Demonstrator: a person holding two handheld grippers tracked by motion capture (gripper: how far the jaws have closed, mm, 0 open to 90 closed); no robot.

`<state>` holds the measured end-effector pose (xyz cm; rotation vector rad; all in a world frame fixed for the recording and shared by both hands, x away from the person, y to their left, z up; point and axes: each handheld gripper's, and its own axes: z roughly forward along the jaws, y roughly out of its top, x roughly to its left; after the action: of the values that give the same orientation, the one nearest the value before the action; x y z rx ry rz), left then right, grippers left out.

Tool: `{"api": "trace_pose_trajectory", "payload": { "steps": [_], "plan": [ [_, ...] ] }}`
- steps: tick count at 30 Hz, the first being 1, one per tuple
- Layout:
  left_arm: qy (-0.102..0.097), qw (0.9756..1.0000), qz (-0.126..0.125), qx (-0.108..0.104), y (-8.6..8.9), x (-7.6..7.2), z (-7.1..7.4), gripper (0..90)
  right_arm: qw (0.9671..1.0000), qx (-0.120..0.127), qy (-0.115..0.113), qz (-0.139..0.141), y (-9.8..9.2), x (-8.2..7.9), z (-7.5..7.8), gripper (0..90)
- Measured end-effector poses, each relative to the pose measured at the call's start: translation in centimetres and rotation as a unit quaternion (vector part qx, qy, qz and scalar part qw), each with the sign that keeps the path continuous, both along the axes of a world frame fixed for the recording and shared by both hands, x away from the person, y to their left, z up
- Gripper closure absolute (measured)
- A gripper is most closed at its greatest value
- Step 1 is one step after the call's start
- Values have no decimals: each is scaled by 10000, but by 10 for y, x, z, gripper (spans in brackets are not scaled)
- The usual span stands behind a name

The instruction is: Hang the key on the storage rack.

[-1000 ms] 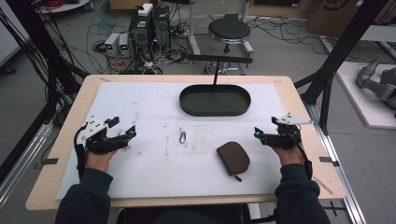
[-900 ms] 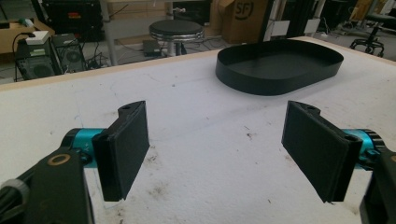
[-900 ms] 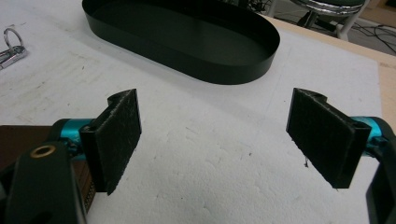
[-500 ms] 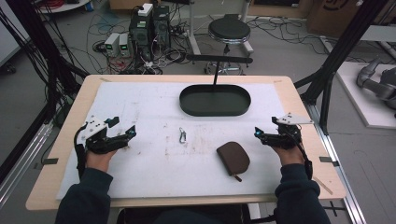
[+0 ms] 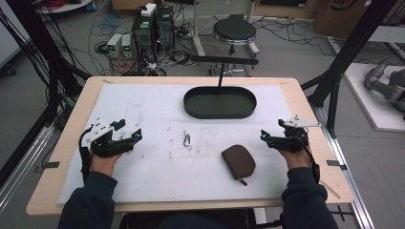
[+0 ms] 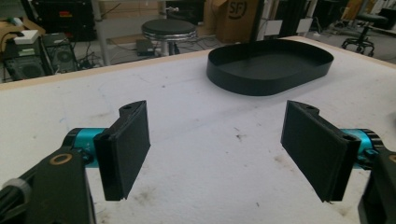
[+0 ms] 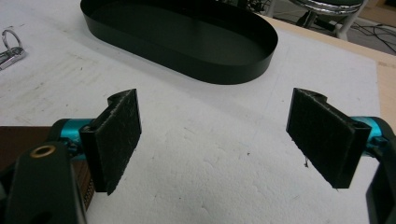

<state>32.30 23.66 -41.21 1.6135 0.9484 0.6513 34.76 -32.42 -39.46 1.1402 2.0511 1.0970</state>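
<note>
Both hands rest low on the white-covered bench [image 5: 143, 105], well apart. The left tongs [image 5: 130, 134] stand wide open with nothing between the jaws, having just eased in a touch. The right tongs [image 5: 265, 137] gape too, holding nothing. Between them lie a brown pouch [image 5: 238, 161], nearer the right tongs, and a small metal clip [image 5: 186, 139], both short of the black oval tray [image 5: 219, 113].

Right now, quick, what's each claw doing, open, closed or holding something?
Left claw: open, holding nothing, just above the white mat.
Right claw: open, holding nothing.
</note>
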Motion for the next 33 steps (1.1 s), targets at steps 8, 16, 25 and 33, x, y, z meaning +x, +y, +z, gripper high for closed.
{"api": "trace_pose_trajectory", "payload": {
  "steps": [8, 16, 25, 33],
  "plan": [
    [73, 9997, -225, -57, -24, 9, 3, 263, 10000, 16, -2, 3, -1, 1, -1, 181],
    [328, 9978, -578, -44, -67, 26, 2, 293, 10000, 86, -11, -20, -3, -1, 0, 181],
    [609, 9939, -915, 76, -114, 44, -9, 360, 9999, 96, -54, -3, -2, -2, 2, 181],
    [1000, 9900, -909, 409, -129, 54, -25, 419, 9999, 81, -77, 28, -1, -2, 2, 182]
  ]
}}
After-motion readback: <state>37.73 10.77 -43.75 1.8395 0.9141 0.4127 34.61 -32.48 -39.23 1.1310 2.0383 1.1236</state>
